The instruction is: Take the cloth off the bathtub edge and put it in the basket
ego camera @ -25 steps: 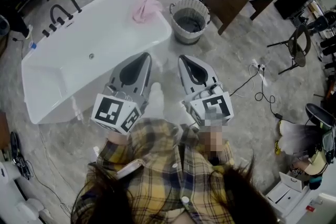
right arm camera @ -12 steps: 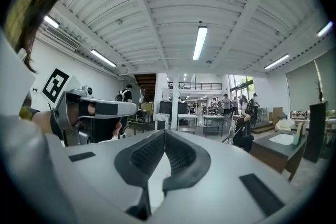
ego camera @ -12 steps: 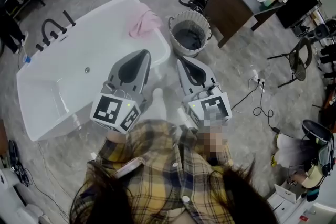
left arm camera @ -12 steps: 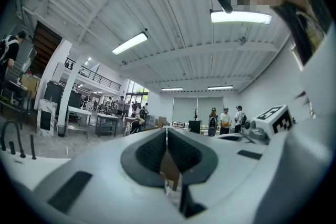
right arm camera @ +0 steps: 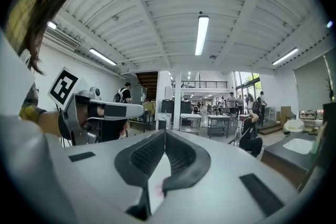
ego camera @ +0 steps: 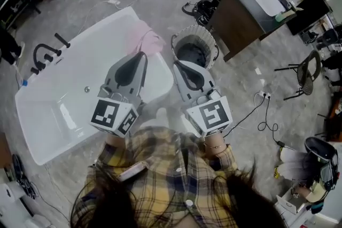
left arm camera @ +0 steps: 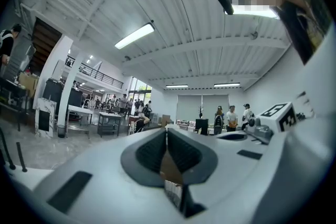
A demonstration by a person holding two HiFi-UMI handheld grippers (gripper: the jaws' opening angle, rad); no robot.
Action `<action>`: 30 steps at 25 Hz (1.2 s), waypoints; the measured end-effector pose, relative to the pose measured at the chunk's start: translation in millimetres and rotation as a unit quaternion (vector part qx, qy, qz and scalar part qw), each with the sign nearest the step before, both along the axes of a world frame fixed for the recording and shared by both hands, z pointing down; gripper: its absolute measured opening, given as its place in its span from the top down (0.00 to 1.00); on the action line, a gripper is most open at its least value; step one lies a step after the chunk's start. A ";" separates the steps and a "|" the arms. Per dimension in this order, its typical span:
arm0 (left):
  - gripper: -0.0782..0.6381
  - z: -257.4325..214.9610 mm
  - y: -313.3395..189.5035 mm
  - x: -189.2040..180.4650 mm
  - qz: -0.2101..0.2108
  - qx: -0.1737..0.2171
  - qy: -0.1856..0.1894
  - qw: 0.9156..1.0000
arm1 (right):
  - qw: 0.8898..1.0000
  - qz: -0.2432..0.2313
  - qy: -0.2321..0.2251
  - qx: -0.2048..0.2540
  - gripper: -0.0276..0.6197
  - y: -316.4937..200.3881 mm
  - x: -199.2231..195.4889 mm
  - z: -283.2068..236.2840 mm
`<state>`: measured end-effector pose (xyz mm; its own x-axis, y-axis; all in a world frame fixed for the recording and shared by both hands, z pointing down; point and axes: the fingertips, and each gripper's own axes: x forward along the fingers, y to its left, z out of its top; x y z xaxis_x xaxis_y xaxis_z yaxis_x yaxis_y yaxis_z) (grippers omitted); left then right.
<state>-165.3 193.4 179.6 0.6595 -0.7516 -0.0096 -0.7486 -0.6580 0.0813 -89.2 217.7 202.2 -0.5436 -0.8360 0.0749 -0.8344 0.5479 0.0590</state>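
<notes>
Left tool (ego camera: pixel 140 56) near pink cloth (ego camera: pixel 143 40) on bathtub edge (ego camera: pixel 59 115)

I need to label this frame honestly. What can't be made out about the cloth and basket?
Cloth: head view, blurred; near edge behind the left gripper.
Basket: head view, inside too dark; near rim behind the right gripper.
Both gripper views: each gripper's own body hides whatever lies below.
</notes>
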 end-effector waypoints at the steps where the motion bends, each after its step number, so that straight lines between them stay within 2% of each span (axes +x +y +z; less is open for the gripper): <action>1: 0.86 1.2 -9.7 2.1 0.001 -0.003 -0.001 1.000 | 1.000 -0.002 -0.003 -0.004 0.93 -10.6 0.7 0.7; 10: 0.86 13.7 -70.6 5.5 0.011 -0.023 -0.015 1.000 | 0.999 0.005 -0.023 -0.030 0.93 -79.0 7.1 13.3; 15: 0.86 18.4 -97.3 0.7 0.000 -0.027 -0.016 1.000 | 0.998 0.025 -0.011 -0.055 0.93 -108.3 13.8 21.5; 18: 0.86 21.3 -110.8 -0.1 -0.015 -0.025 -0.019 0.999 | 0.999 0.000 -0.001 -0.039 0.93 -125.6 12.1 22.1; 24: 0.86 28.9 -146.9 -5.1 -0.075 -0.032 -0.021 0.996 | 0.998 -0.057 0.005 -0.027 0.93 -175.0 10.1 19.2; 30: 0.86 35.4 -185.0 -7.1 -0.183 -0.057 -0.017 0.981 | 0.988 -0.147 0.011 -0.042 0.93 -230.2 12.0 30.0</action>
